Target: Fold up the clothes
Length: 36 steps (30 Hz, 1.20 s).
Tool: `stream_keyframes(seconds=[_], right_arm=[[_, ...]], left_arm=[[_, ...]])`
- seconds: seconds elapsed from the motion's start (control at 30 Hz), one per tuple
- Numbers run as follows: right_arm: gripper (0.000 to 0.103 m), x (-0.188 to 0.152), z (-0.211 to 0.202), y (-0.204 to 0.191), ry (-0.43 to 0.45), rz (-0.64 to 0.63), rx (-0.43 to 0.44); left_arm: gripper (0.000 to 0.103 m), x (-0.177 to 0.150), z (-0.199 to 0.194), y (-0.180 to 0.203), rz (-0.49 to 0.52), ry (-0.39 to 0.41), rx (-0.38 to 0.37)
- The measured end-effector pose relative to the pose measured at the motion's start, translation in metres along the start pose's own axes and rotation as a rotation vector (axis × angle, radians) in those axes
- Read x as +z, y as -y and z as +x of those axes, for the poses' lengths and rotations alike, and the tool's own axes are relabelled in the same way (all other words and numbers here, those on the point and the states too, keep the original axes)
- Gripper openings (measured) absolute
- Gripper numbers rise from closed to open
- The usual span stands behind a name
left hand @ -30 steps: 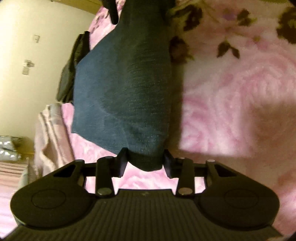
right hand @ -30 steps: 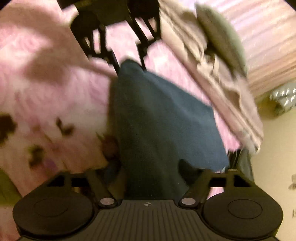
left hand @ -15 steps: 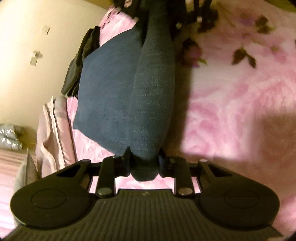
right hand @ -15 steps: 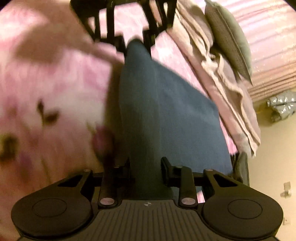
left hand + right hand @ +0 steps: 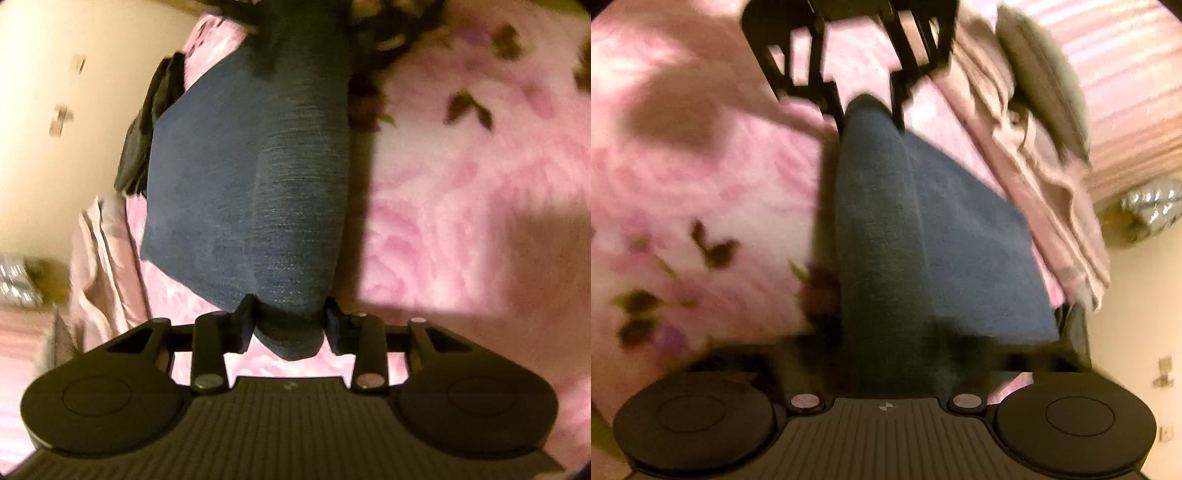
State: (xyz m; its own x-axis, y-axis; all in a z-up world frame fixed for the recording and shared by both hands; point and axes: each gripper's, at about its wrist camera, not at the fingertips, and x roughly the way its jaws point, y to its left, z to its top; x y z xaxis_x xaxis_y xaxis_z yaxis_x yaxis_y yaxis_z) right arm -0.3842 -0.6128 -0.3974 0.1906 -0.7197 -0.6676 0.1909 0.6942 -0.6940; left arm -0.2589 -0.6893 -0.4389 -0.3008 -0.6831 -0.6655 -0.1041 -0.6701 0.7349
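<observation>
Left claw point(image 5: 290, 325): I've got the near end of the dark blue garment point(image 5: 258, 177) bunched between the fingers. Jaws are easing apart right now, and the pads look just beside the cloth, so I call it released, cloth still in the gap. From here the garment runs straight out toward 12 o'clock, long axis in line with the claw, its flat half spreading to 10–11 o'clock over the pink floral blanket point(image 5: 480, 184) on the bed. Right claw point(image 5: 886, 365): sits at the opposite end, facing back, clenched on that end of the garment point(image 5: 923, 229); fingers are blurred and partly buried in the cloth. The raised fold ridge runs from it to 12 o'clock, ending between the left claw's fingers at the top of that view. Next move turns on that shared axis: each claw owns one end, neither nearer.
</observation>
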Motion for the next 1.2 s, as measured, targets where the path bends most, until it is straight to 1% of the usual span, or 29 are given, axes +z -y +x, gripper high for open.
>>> stream_keyframes(seconds=[0.03,0.1,0.13,0.2,0.23,0.3,0.33,0.37,0.4,0.43,0.5,0.57,0.63,0.67,0.7,0.73,0.83,0.9,0.93,0.97,1.0,1.03,1.1,1.13,1.2], right_arm=[[0.030,-0.005,0.000,0.006,-0.004,-0.007,0.007],[0.029,-0.021,-0.005,0.023,-0.017,-0.017,0.010],[0.029,-0.032,-0.009,0.034,-0.027,-0.023,0.005],[0.029,-0.060,-0.013,0.058,-0.077,-0.043,-0.031],[0.029,-0.075,-0.011,0.069,-0.117,-0.037,-0.035],[0.030,-0.104,-0.007,0.092,-0.196,-0.024,-0.043],[0.035,-0.117,-0.005,0.103,-0.235,-0.012,-0.046],[0.040,-0.125,-0.006,0.111,-0.267,0.037,-0.046],[0.054,-0.130,-0.009,0.118,-0.295,0.125,-0.040],[0.071,-0.135,-0.014,0.126,-0.318,0.224,-0.029],[0.080,-0.144,-0.029,0.142,-0.316,0.522,0.025],[0.081,-0.161,-0.043,0.155,-0.271,0.880,0.122],[0.081,-0.192,-0.051,0.162,-0.178,1.347,0.266],[0.081,-0.209,-0.050,0.160,-0.139,1.565,0.310],[0.081,-0.222,-0.045,0.156,-0.112,1.752,0.329],[0.081,-0.235,-0.041,0.153,-0.088,1.920,0.341],[0.081,-0.254,-0.023,0.142,-0.057,2.167,0.309],[0.080,-0.266,-0.011,0.136,-0.035,2.331,0.284],[0.075,-0.272,-0.005,0.133,-0.026,2.404,0.271],[0.058,-0.278,-0.001,0.137,-0.029,2.438,0.260],[0.030,-0.284,0.004,0.141,-0.036,2.466,0.253],[0.030,-0.289,0.009,0.150,-0.059,2.458,0.268],[0.029,-0.300,0.018,0.176,-0.109,2.372,0.285],[0.028,-0.307,0.022,0.188,-0.111,2.323,0.288],[0.028,-0.320,0.032,0.213,-0.100,2.230,0.276]], left_arm=[[0.028,0.003,-0.002,-0.004,-0.009,-0.003,-0.006],[0.028,0.013,-0.009,-0.012,-0.036,0.011,-0.043],[0.028,0.023,-0.013,-0.015,-0.042,0.036,-0.066],[0.028,0.047,-0.023,-0.020,-0.050,0.099,-0.115],[0.028,0.059,-0.028,-0.022,-0.053,0.130,-0.139],[0.028,0.084,-0.030,-0.025,-0.077,0.161,-0.192],[0.028,0.094,-0.031,-0.026,-0.093,0.169,-0.214],[0.028,0.104,-0.031,-0.027,-0.108,0.177,-0.235],[0.028,0.114,-0.031,-0.028,-0.123,0.185,-0.257],[0.028,0.115,-0.033,-0.032,-0.144,0.186,-0.273],[0.029,0.110,-0.039,-0.042,-0.189,0.179,-0.303],[0.033,0.104,-0.044,-0.053,-0.233,0.173,-0.332],[0.037,0.091,-0.044,-0.073,-0.314,0.163,-0.353],[0.039,0.086,-0.038,-0.084,-0.345,0.145,-0.342],[0.042,0.081,-0.030,-0.096,-0.374,0.124,-0.326],[0.043,0.076,-0.022,-0.108,-0.403,0.102,-0.310],[0.046,0.066,0.009,-0.145,-0.485,0.052,-0.254],[0.050,0.063,0.035,-0.174,-0.547,0.029,-0.224],[0.052,0.062,0.047,-0.186,-0.581,0.018,-0.215],[0.053,0.061,0.058,-0.198,-0.618,0.007,-0.208],[0.053,0.060,0.070,-0.209,-0.654,-0.004,-0.201],[0.053,0.058,0.080,-0.220,-0.690,-0.014,-0.198],[0.053,0.056,0.092,-0.235,-0.752,-0.026,-0.201],[0.053,0.055,0.098,-0.243,-0.781,-0.031,-0.203],[0.053,0.057,0.103,-0.249,-0.796,-0.032,-0.216]])
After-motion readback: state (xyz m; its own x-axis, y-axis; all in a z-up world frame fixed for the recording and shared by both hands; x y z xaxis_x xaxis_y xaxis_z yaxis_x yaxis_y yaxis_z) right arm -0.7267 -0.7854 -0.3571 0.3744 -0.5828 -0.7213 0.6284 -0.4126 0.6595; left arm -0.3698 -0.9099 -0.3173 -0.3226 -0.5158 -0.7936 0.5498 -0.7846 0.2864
